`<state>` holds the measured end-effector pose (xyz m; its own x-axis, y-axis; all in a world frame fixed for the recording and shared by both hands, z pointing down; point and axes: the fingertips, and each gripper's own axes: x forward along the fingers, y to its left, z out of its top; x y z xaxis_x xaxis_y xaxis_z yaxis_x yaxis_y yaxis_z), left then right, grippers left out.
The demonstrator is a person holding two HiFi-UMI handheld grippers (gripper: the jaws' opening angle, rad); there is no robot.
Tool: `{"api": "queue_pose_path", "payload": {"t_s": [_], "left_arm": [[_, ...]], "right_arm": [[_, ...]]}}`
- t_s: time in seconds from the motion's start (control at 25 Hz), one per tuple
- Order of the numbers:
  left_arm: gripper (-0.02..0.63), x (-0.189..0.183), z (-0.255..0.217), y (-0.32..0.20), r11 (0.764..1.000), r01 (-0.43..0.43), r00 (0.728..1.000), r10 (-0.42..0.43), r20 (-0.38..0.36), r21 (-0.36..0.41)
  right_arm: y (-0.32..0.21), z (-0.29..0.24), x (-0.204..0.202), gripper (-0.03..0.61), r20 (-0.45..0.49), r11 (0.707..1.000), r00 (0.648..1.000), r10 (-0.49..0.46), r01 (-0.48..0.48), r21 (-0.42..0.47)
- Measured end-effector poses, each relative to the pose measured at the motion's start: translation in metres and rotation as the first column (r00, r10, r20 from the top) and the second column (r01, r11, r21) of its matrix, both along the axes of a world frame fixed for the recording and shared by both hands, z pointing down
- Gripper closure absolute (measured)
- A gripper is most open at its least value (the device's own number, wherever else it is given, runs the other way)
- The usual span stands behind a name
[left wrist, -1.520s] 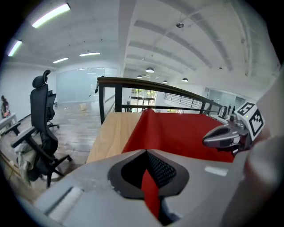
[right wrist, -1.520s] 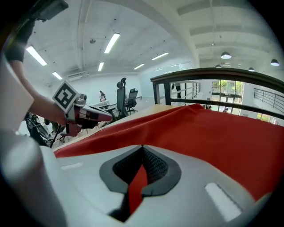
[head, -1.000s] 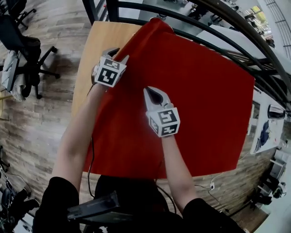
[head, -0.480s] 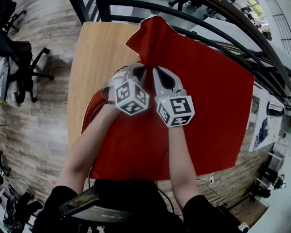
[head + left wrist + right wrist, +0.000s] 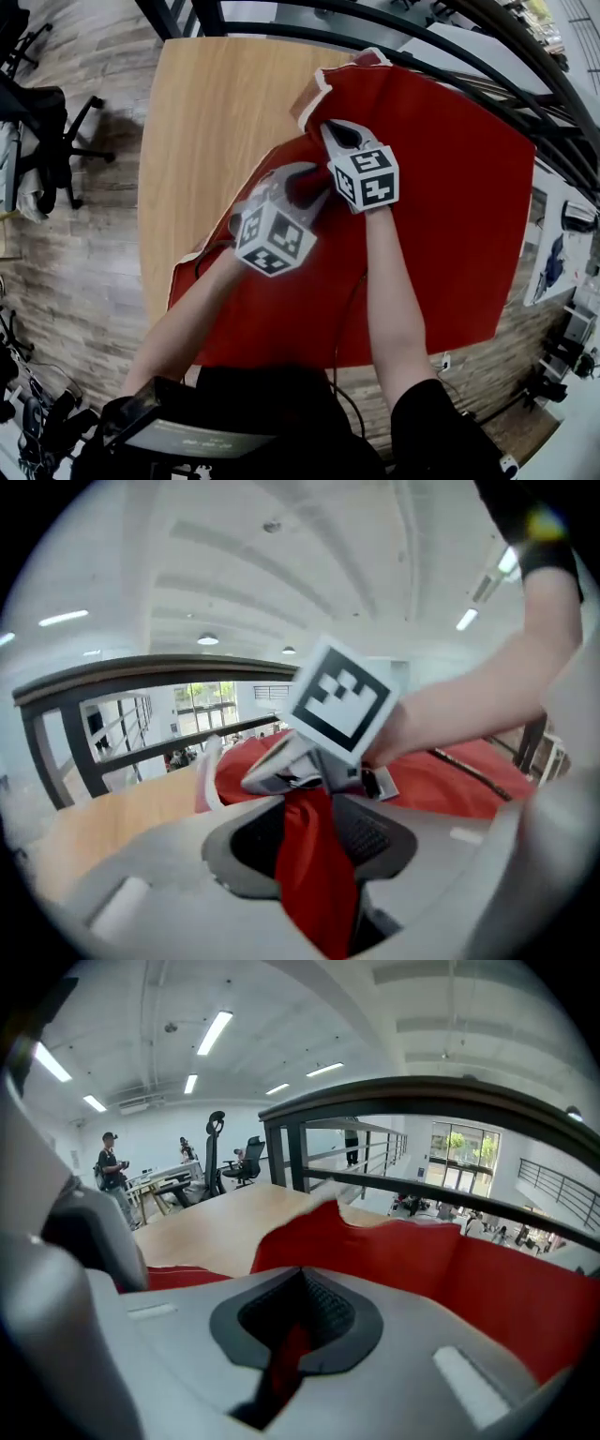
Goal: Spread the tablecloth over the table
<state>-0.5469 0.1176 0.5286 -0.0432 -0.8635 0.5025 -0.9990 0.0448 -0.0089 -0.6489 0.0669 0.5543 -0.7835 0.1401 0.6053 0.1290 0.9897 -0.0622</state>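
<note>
Firmly the right tool (image 5: 339, 134) clamps a fold of the red tablecloth (image 5: 450, 206) near the bench's (image 5: 216, 122) far edge. Just beside it, the left tool (image 5: 305, 180) has just been opening, cloth loose between its jaws. The tablecloth covers the bench's right side.

A matt red cloth tablecloth (image 5: 450, 187) covers the smooth, wood-grained table (image 5: 216, 122).

Around the edges we're seeing a black railing (image 5: 422, 1096) curving past, and a black office chair (image 5: 52, 127) sitting on the wood-plank floor (image 5: 75, 281) off to the left. Strip lights (image 5: 214, 1032) are glowing on the ceiling. Way back, a person (image 5: 111, 1164) is standing by some desks (image 5: 164, 1185), and we're spotting another chair (image 5: 246, 1162) sitting nearby.
</note>
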Motion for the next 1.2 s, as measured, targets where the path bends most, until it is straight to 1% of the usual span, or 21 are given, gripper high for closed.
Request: {"api": "queue_pose_path", "payload": {"t_s": [0.04,0.08,0.16,0.2,0.28,0.4,0.44,0.48,0.52,0.56,0.6,0.68,0.72,0.8,0.88,0.96,1.04,1.12,1.16,1.2], "left_arm": [[0.429,-0.016,-0.008,0.008,0.999,0.039,0.999,-0.039,-0.029,0.023],[0.431,-0.035,-0.014,0.014,0.996,0.081,0.996,-0.079,-0.044,0.034],[0.427,-0.073,-0.014,0.017,0.988,0.156,0.986,-0.154,-0.055,0.024],[0.400,-0.088,-0.010,0.013,0.984,0.178,0.982,-0.177,-0.062,0.011],[0.339,-0.105,-0.003,-0.004,0.982,0.189,0.979,-0.189,-0.079,-0.008],[0.335,-0.114,0.011,-0.026,0.981,0.192,0.977,-0.194,-0.088,-0.038],[0.359,-0.117,0.018,-0.029,0.978,0.199,0.975,-0.203,-0.091,-0.053],[0.402,-0.120,0.023,-0.030,0.976,0.210,0.972,-0.215,-0.094,-0.062],[0.492,-0.125,0.024,-0.029,0.973,0.225,0.968,-0.230,-0.102,-0.058],[0.544,-0.130,0.021,-0.028,0.969,0.242,0.962,-0.246,-0.116,-0.045],[0.579,-0.135,0.016,-0.027,0.966,0.257,0.957,-0.259,-0.134,-0.027],[0.592,-0.151,0.003,-0.022,0.960,0.280,0.948,-0.275,-0.159,0.005],[0.592,-0.164,-0.005,-0.018,0.958,0.287,0.946,-0.281,-0.160,0.014],[0.591,-0.200,-0.020,-0.006,0.954,0.300,0.947,-0.296,-0.123,0.015],[0.591,-0.247,-0.032,0.012,0.949,0.314,0.949,-0.314,-0.039,-0.009],[0.591,-0.297,-0.035,0.035,0.940,0.336,0.941,-0.333,0.055,-0.056],[0.592,-0.338,-0.030,0.058,0.930,0.350,0.934,-0.337,0.119,-0.115],[0.586,-0.360,-0.015,0.075,0.926,0.326,0.941,-0.300,0.154,-0.189],[0.586,-0.364,-0.006,0.081,0.923,0.315,0.945,-0.283,0.164,-0.219],[0.586,-0.366,0.002,0.086,0.918,0.320,0.944,-0.287,0.165,-0.235]], "right_arm": [[-0.003,0.005,0.003,0.568,-0.006,1.000,1.000,0.013,-0.013,-0.007],[-0.004,0.009,0.005,0.568,-0.010,1.000,1.000,0.022,-0.022,-0.012],[-0.006,0.015,0.008,0.568,-0.020,0.999,0.999,0.032,-0.032,-0.012],[-0.007,0.017,0.010,0.569,-0.021,0.999,0.999,0.035,-0.035,-0.013],[-0.008,0.016,0.011,0.569,-0.014,0.999,0.999,0.040,-0.040,-0.022],[-0.011,0.009,0.014,0.569,0.017,0.998,0.998,0.060,-0.059,-0.031],[-0.014,0.004,0.016,0.568,0.033,0.997,0.997,0.071,-0.070,-0.022],[-0.017,-0.002,0.020,0.568,0.047,0.997,0.995,0.082,-0.082,-0.010],[-0.021,-0.008,0.024,0.569,0.060,0.996,0.994,0.094,-0.094,-0.001],[-0.025,-0.012,0.029,0.568,0.071,0.994,0.992,0.106,-0.107,0.005],[-0.029,-0.016,0.033,0.569,0.080,0.993,0.990,0.119,-0.120,0.007],[-0.037,-0.021,0.043,0.569,0.089,0.989,0.986,0.144,-0.145,0.006],[-0.038,-0.021,0.046,0.569,0.086,0.988,0.985,0.151,-0.152,0.009],[-0.036,-0.013,0.048,0.569,0.055,0.990,0.989,0.135,-0.137,0.035],[-0.026,0.002,0.046,0.569,-0.006,0.992,0.996,0.084,-0.083,0.091],[-0.015,0.013,0.042,0.568,-0.060,0.987,0.998,0.033,-0.023,0.156],[-0.005,0.019,0.039,0.569,-0.091,0.981,0.996,0.000,0.017,0.194],[0.004,0.024,0.037,0.568,-0.110,0.979,0.994,-0.015,0.038,0.203],[0.008,0.026,0.036,0.568,-0.117,0.978,0.993,-0.018,0.041,0.203],[0.010,0.027,0.035,0.569,-0.121,0.978,0.993,-0.017,0.041,0.203]]}}
